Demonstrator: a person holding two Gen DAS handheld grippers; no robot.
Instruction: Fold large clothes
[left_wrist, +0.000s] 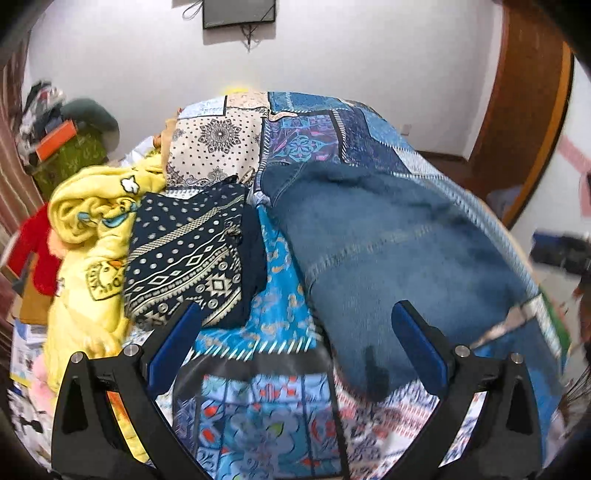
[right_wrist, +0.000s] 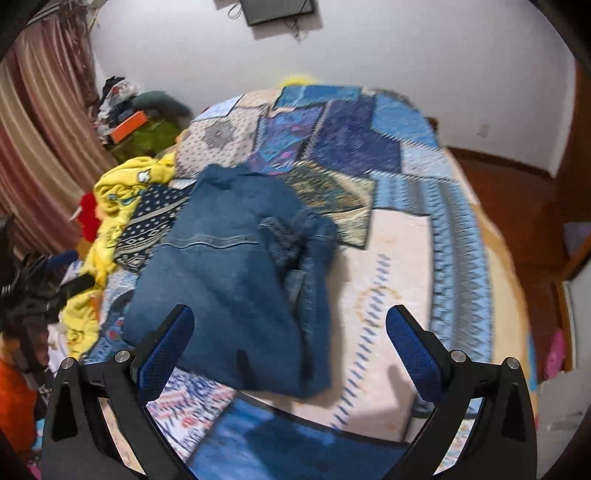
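We log the denim garment (left_wrist: 388, 251) (right_wrist: 229, 280) as lying on the bed (left_wrist: 295, 122) (right_wrist: 406, 280), partly folded: in the right wrist view 1 sleeve or side panel is doubled over onto its right half, and a stitched seam runs across its back. The denim garment is our landmark.

Just beside the denim garment, on its left, lies a folded navy patterned cloth (left_wrist: 192, 251) (right_wrist: 155, 218); whether the 2 touch we cannot tell. Beyond that cloth, farther left of the denim, a yellow printed garment (left_wrist: 92, 236) (right_wrist: 122, 184) is heaped, with a red item (left_wrist: 33, 251) (right_wrist: 88, 214) at its outer side. The patchwork bedcover (left_wrist: 325, 136) (right_wrist: 351, 147) spreads under and behind the denim.

The left hand-held gripper (left_wrist: 295, 325) hangs over the near edge of the denim garment, blue pads (left_wrist: 173, 347) spread wide, nothing between them. The right hand-held gripper (right_wrist: 290, 328) also sits at the denim's near edge, pads (right_wrist: 413, 350) apart, gripping nothing. Both frames show motion blur.
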